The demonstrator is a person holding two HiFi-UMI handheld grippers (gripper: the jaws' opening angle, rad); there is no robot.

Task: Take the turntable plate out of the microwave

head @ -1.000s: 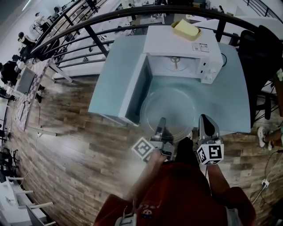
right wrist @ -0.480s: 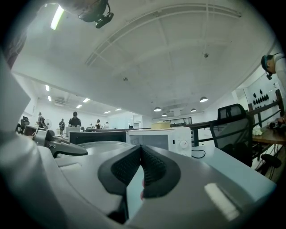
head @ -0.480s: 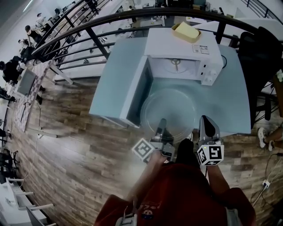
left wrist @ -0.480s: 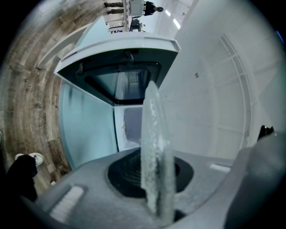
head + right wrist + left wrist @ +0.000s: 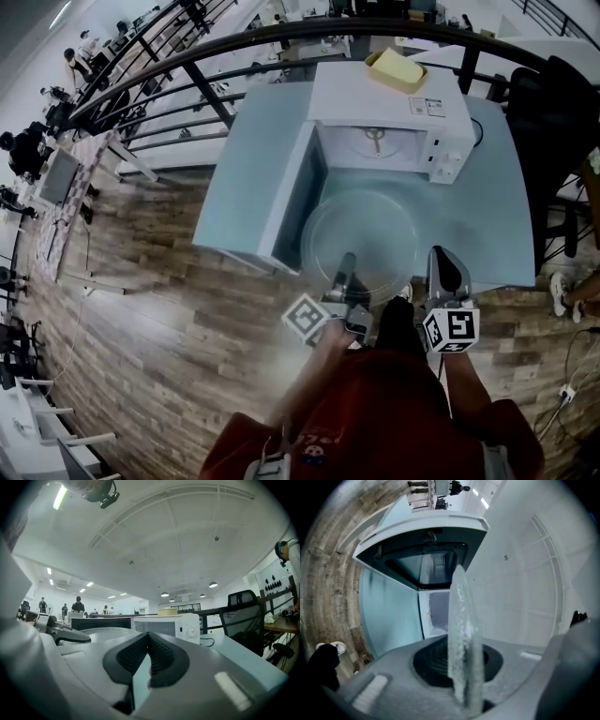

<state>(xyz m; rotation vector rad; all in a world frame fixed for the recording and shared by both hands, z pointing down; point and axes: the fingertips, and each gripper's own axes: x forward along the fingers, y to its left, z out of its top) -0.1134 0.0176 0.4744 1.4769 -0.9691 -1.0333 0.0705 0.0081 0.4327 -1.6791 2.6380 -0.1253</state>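
Left gripper view, jaws pinching turntable plate (image 5: pixel 461 634)

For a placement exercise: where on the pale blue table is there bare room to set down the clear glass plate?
Bare: the pale blue table left of the white microwave and its open door, and the front right corner below the control panel. Crowded: the front middle, where the left gripper holds the clear glass turntable plate.
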